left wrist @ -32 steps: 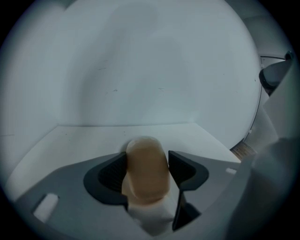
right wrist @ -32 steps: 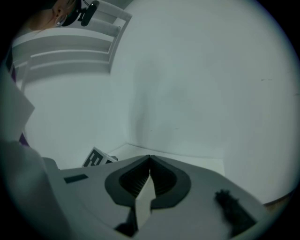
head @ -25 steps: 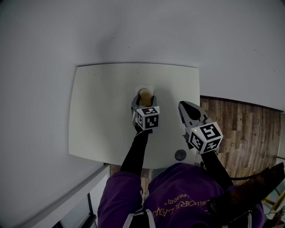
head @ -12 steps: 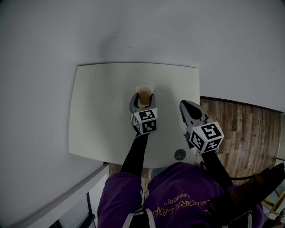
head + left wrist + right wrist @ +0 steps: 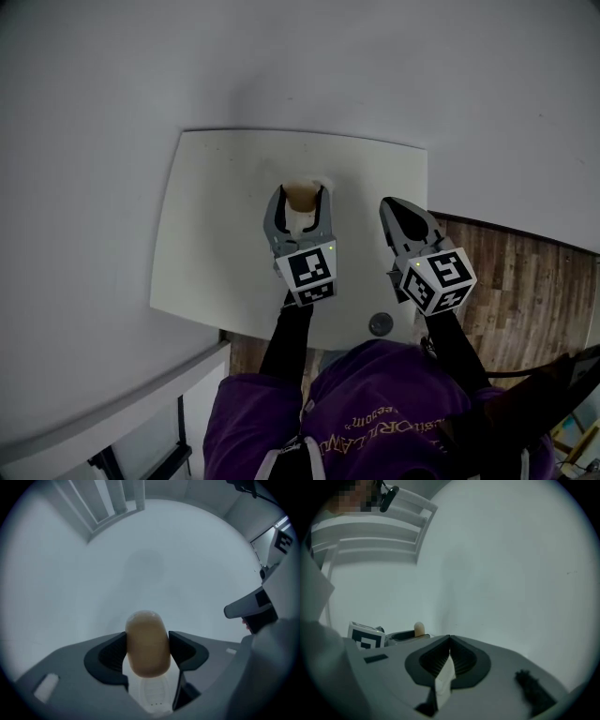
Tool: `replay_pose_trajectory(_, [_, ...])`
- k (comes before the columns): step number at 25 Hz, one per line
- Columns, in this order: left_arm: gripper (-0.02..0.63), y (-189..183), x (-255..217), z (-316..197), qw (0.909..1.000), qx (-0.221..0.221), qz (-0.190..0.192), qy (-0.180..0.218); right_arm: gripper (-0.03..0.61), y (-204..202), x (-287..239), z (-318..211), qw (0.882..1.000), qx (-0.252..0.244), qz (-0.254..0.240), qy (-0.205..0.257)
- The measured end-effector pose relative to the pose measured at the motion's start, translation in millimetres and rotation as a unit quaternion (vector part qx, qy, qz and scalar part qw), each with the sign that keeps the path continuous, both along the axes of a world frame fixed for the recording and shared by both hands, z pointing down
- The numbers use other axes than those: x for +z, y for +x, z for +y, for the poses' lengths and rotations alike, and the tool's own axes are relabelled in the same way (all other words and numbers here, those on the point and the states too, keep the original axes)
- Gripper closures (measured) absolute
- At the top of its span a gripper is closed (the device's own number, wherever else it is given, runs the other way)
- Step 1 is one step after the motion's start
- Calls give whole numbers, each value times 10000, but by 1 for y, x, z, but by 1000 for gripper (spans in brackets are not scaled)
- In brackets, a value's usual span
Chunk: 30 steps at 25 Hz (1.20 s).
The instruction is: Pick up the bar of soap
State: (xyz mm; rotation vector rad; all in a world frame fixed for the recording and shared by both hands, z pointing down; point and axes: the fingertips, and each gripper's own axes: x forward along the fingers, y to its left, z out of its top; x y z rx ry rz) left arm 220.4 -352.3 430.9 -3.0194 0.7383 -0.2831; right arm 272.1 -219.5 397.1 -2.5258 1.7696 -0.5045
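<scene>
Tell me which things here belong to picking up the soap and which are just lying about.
Job: tan rounded bar of soap, clamped in the left tongs; square white table below.
Lying about: right tongs, shut and empty; small dark round disc by the table's near edge; brown wooden floor.

Bare indoor room: white table (image 5: 211, 244), plain wall (image 5: 300, 66), wood-plank floor (image 5: 525, 281).

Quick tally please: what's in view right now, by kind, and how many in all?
bar of soap: 1
grippers: 2, left gripper, right gripper
white table: 1
small dark round thing on the table: 1
Total: 5
</scene>
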Motion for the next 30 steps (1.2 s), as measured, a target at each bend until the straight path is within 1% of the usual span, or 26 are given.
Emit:
replay_pose_trajectory(3, [327, -11, -36, 6, 9989, -88, 465, 8, 569, -3, -20, -3, 9996, -88, 142, 207])
replay_pose_trajectory(6, [326, -23, -69, 11, 9959, -194, 871, 151, 569, -4, -45, -5, 9982, -141, 319, 478])
replay_pose_trajectory(10, [327, -43, -107, 20, 9916, -328, 1179, 417, 569, -10, -70, -6, 9957, -227, 528, 729])
replay_pose_trajectory(12, [327, -54, -124, 27, 9878, -382, 1416, 518, 569, -12, -80, -4, 9942, -268, 616, 834])
replay_pose_trajectory(16, [328, -71, -154, 43, 9819, -336, 1768, 587, 569, -18, -96, 0, 9914, -342, 802, 974])
replay_pose_trajectory(18, [328, -77, -166, 48, 9781, -354, 1920, 719, 569, -20, -103, 1, 9897, -404, 899, 1041])
replay_pose_trajectory(21, [327, -83, -177, 52, 9750, -394, 2018, 845, 569, -22, -113, -2, 9877, -490, 979, 1116])
replay_pose_trajectory(24, [328, -88, -181, 55, 9732, -431, 2082, 871, 569, -25, -118, -2, 9863, -538, 1047, 1153])
replay_pose_trajectory(30, [328, -89, -179, 55, 9754, -481, 2015, 756, 569, -22, -126, -3, 9845, -523, 1154, 1210])
